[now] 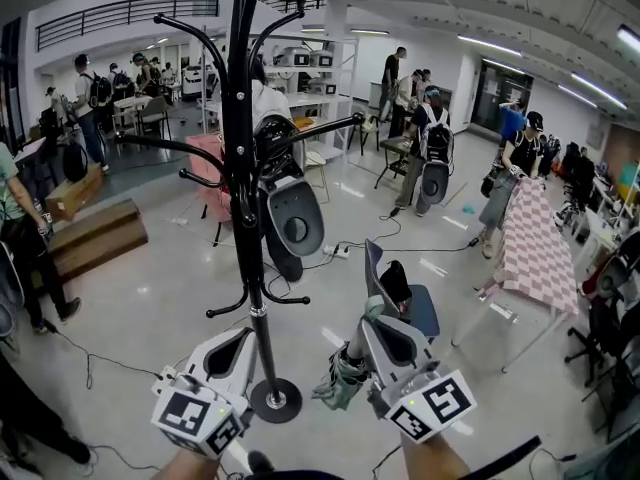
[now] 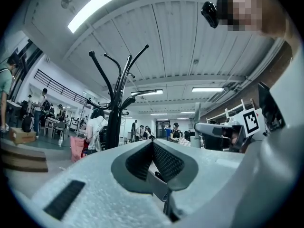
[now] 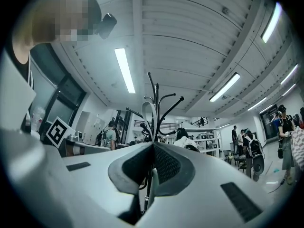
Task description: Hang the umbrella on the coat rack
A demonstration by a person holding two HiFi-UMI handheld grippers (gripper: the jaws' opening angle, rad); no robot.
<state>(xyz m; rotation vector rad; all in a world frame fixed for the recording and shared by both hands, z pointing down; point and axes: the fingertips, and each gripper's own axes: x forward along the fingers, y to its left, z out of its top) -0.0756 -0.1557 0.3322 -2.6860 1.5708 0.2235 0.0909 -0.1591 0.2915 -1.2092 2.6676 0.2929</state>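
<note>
Right tool (image 1: 372, 313) lower right, angled up, jaws pinched on the umbrella (image 1: 338, 383). Left tool (image 1: 240, 343) lower left, jaws together, empty, beside the coat rack (image 1: 243, 168) pole.

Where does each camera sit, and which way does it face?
Head view: on the person's head, facing forward and down at the coat rack; left gripper, right gripper and both forearms show.
Left gripper view: on the left gripper, looking upward past its shut jaws; the person shows at right.
Right gripper view: on the right gripper, looking upward past jaws shut on the umbrella; the person shows at left.
Shared: all see the rack.
</note>
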